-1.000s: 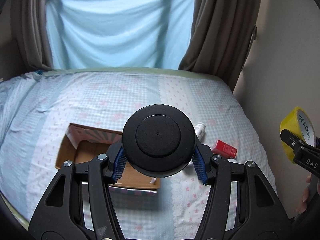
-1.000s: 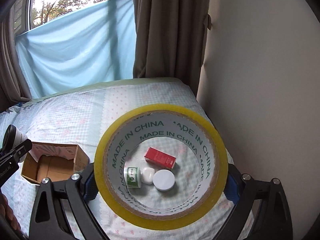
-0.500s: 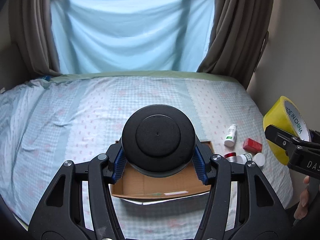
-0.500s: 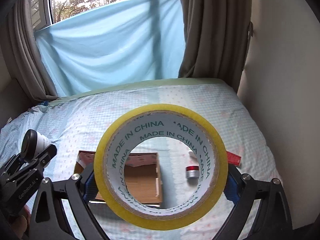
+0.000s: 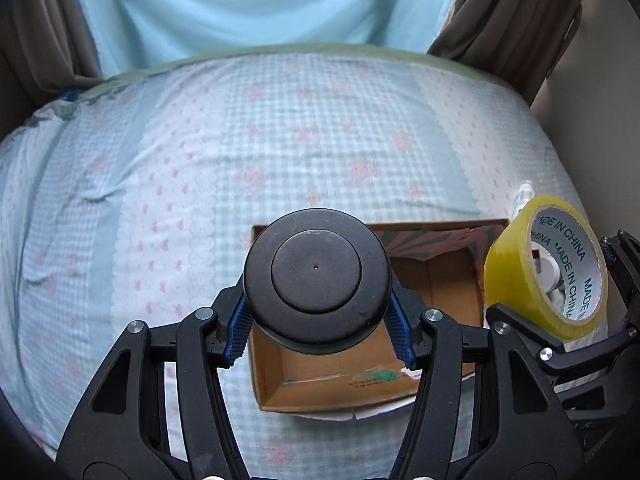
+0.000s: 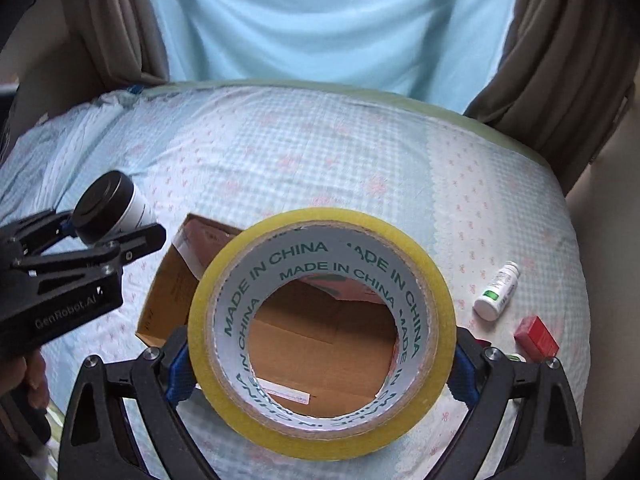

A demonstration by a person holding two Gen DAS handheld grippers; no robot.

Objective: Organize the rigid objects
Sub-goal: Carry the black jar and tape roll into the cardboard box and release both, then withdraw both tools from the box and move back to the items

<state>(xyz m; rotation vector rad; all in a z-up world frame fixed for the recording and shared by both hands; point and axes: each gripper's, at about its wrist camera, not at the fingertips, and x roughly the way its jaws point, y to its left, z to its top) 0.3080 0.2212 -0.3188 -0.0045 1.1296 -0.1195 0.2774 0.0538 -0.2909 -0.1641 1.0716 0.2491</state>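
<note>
The left hand-held gripper [image 5: 318, 330] clamped a black-lidded jar [image 5: 317, 278] at frame centre, above the open cardboard box [image 5: 340, 394] on the bed [image 5: 200, 160]. The right hand-held gripper [image 6: 320, 372] gripped a yellow tape roll [image 6: 322, 320] over the box; a white bottle [image 6: 498, 290] and red box [image 6: 536, 335] lay at right.

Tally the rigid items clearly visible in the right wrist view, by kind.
Black-lidded white jar: 1
Yellow packing-tape roll: 1
Open brown cardboard box: 1
White plastic pill bottle: 1
Small red carton: 1
Total: 5
</note>
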